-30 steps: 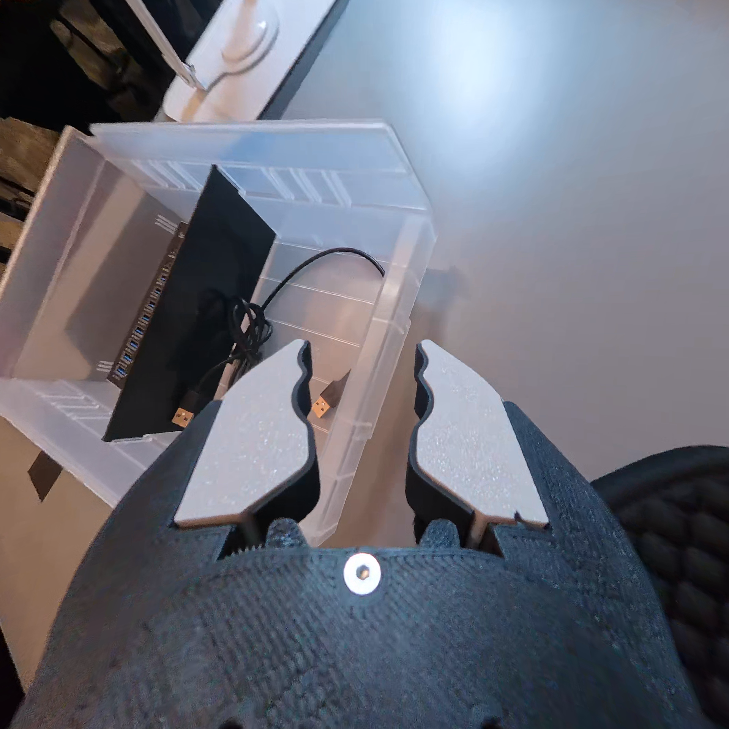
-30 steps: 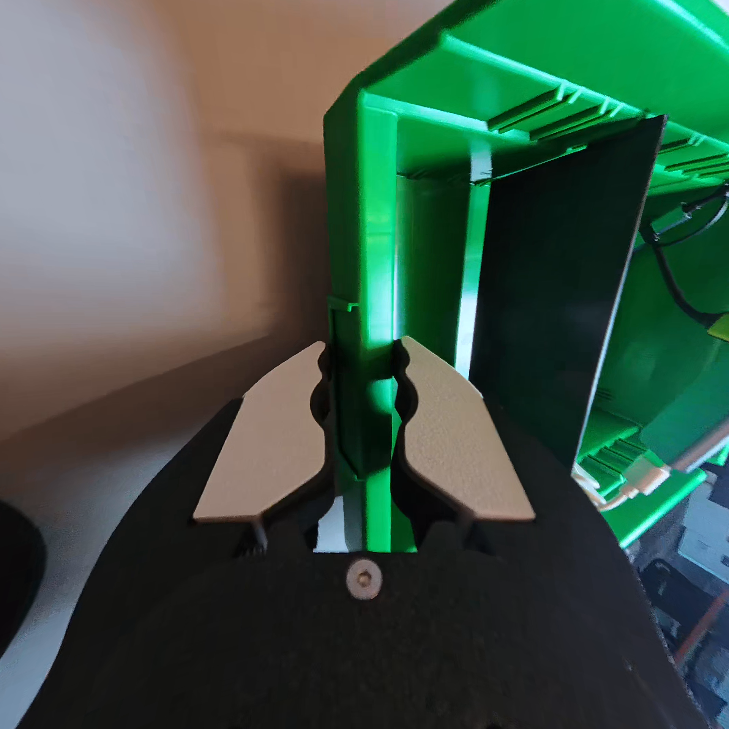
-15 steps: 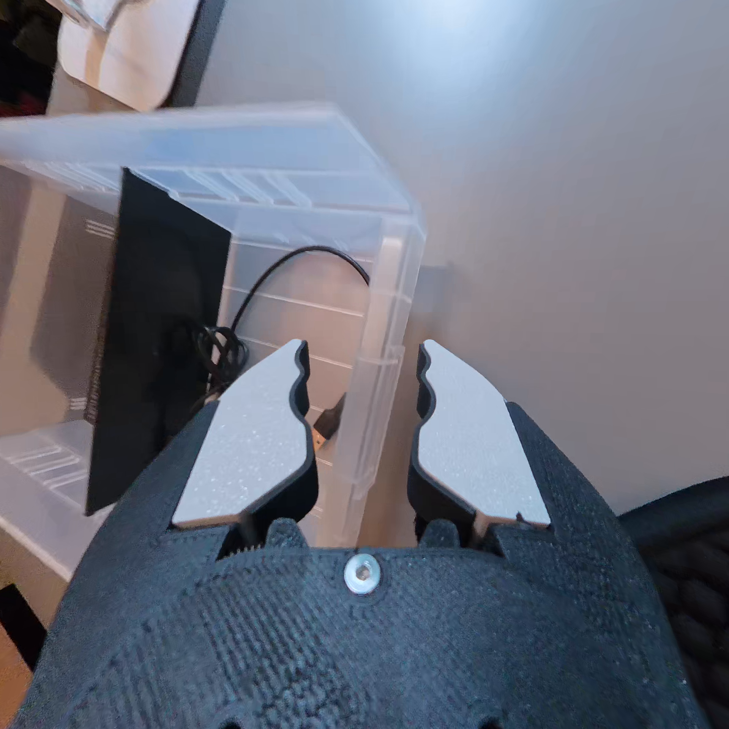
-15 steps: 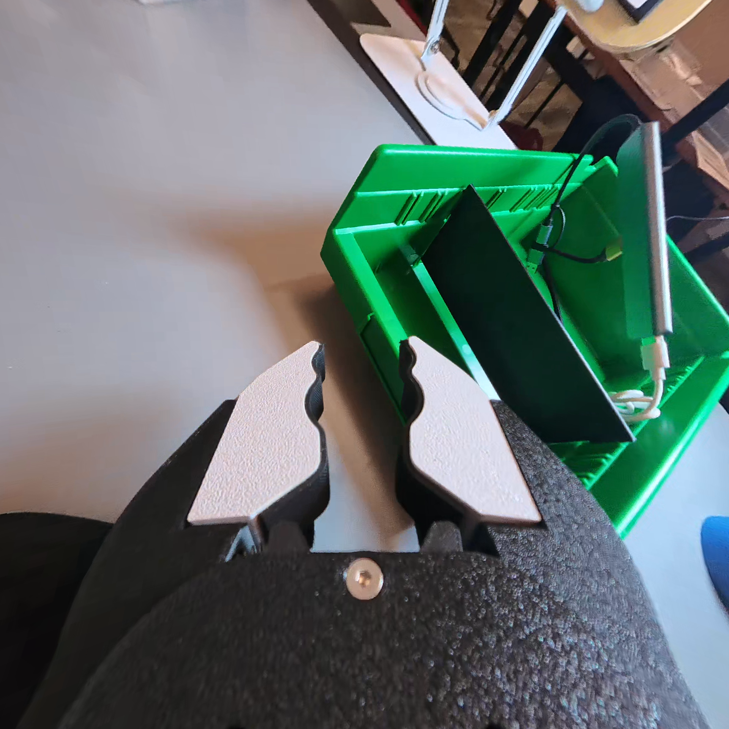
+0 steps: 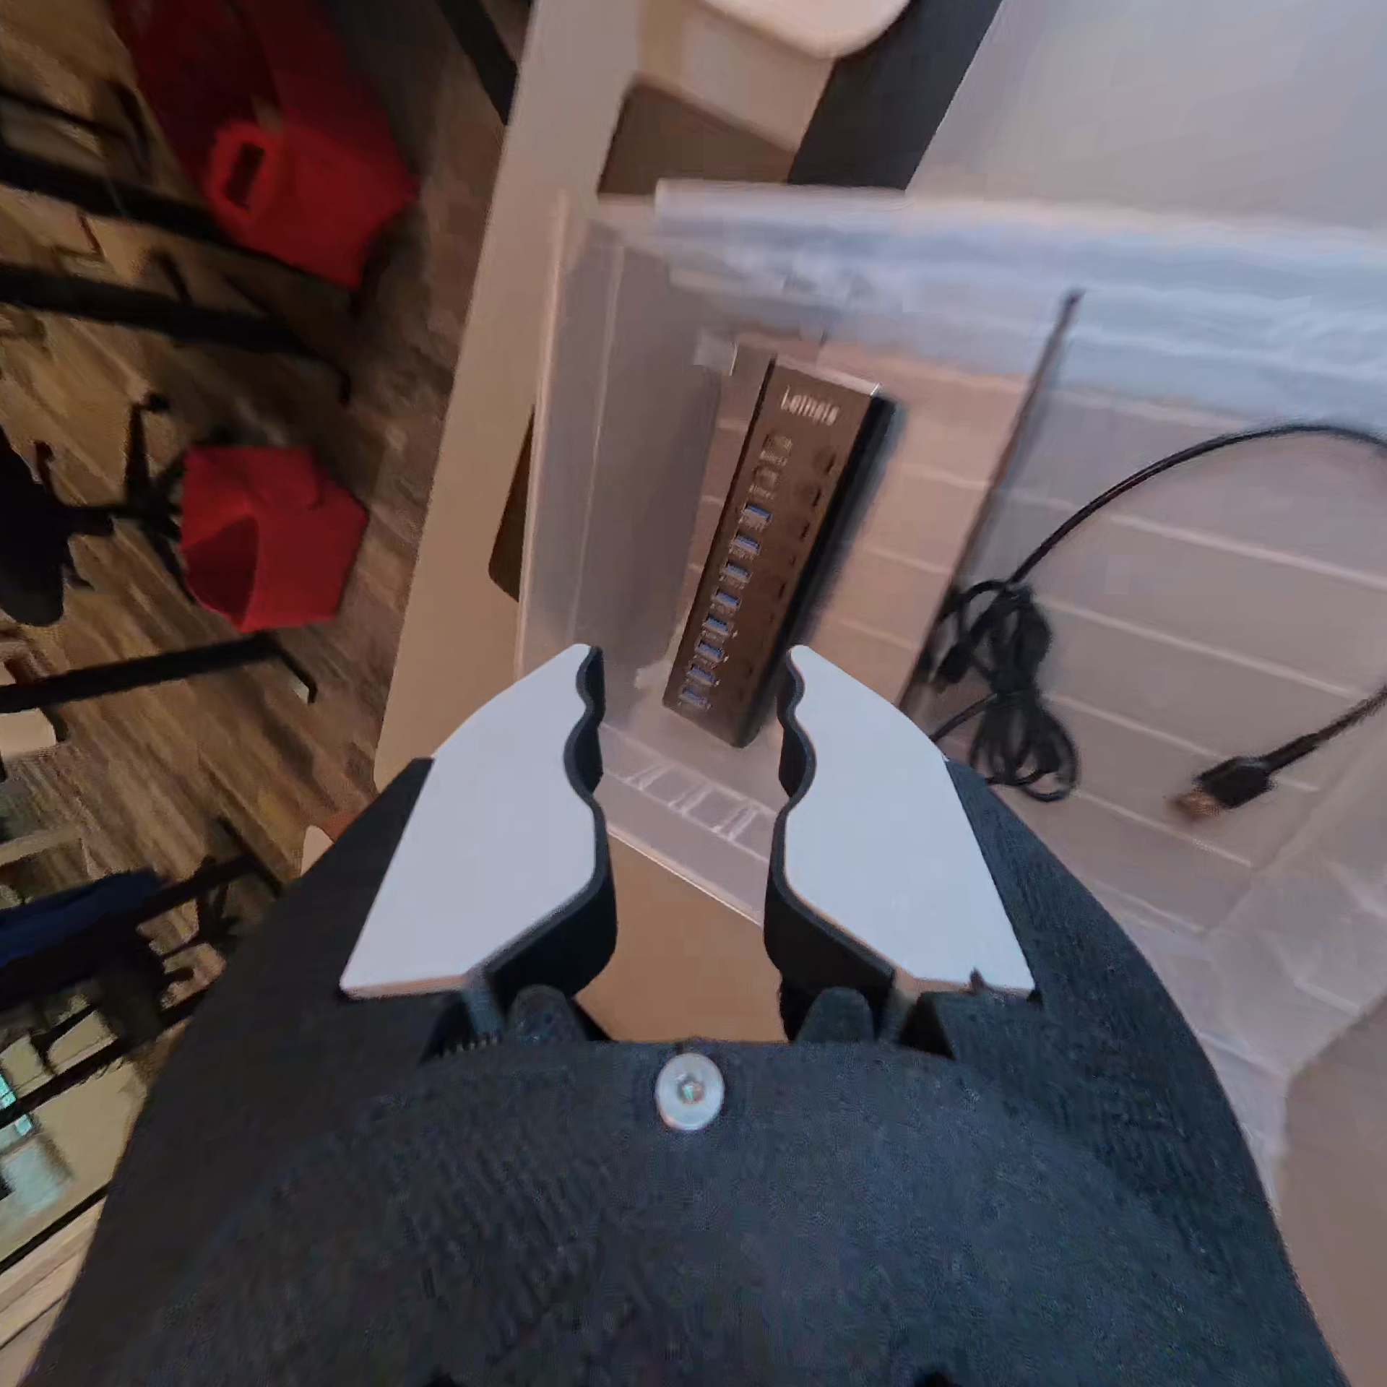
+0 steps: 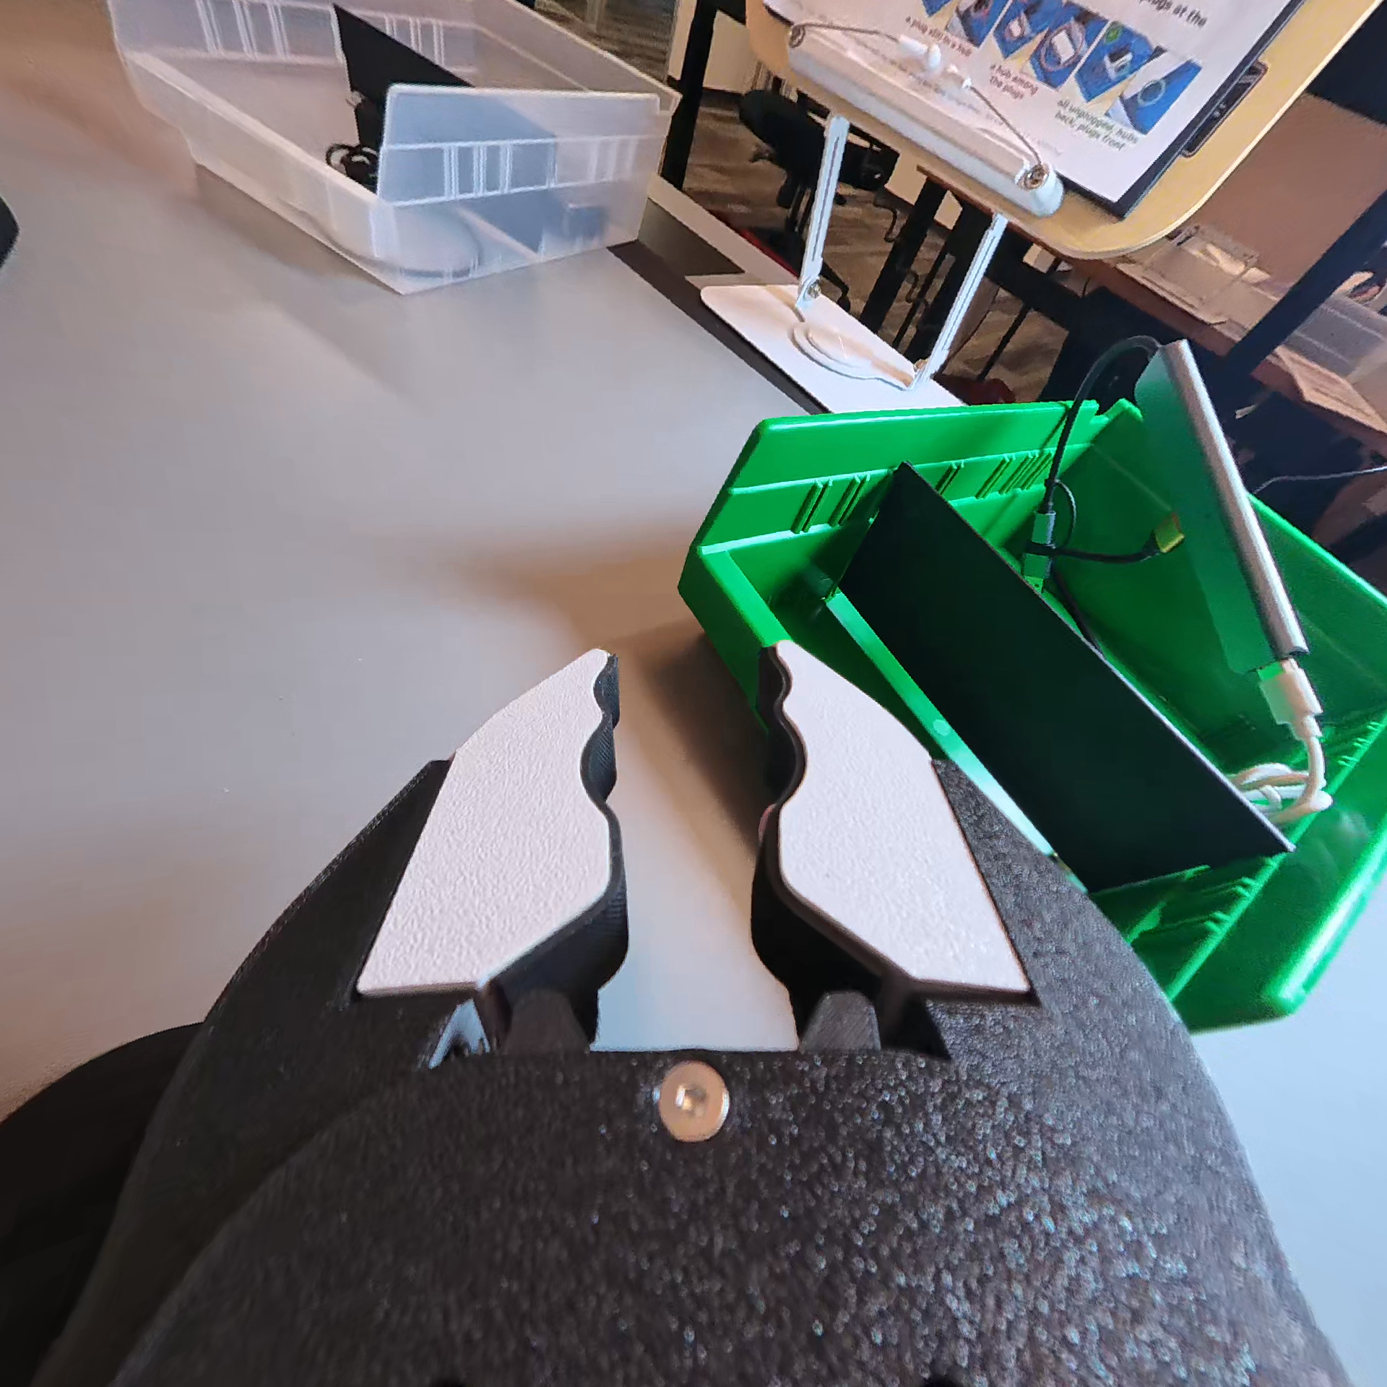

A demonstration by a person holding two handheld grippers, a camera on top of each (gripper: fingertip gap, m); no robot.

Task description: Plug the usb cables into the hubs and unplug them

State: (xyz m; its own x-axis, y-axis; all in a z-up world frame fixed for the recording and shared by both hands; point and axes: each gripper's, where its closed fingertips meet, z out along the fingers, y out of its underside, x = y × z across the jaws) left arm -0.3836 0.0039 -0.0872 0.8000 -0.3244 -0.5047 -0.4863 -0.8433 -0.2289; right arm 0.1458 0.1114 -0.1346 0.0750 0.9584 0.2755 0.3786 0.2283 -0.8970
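In the left wrist view a black multi-port USB hub point(image 5: 780, 563) lies in a clear plastic bin point(image 5: 863, 248). A black USB cable point(image 5: 1006, 660) with a loose plug point(image 5: 1220, 784) lies in the bin's right part, behind a divider. My left gripper point(image 5: 690, 687) is open and empty, just in front of the hub. In the right wrist view a green bin point(image 6: 818, 443) holds a black divider point(image 6: 1051, 698), a slim grey hub point(image 6: 1231, 510), a white cable point(image 6: 1291, 780) and a black cable point(image 6: 1081, 552). My right gripper point(image 6: 687, 687) is open and empty beside the bin's near corner.
The clear bin also shows far off in the right wrist view point(image 6: 525, 97). A white stand point(image 6: 825, 338) holding a picture board stands at the table's far edge. The grey tabletop point(image 6: 300, 488) lies between the bins. Red bags point(image 5: 263, 540) and chair legs are on the floor beyond. The gap from one gripper's tips to the other's is roughly 55 centimetres.
My left gripper swung from the clear bin's outer wall to face the hub inside. My right gripper let go of the green bin's wall, opened and pulled back and up.
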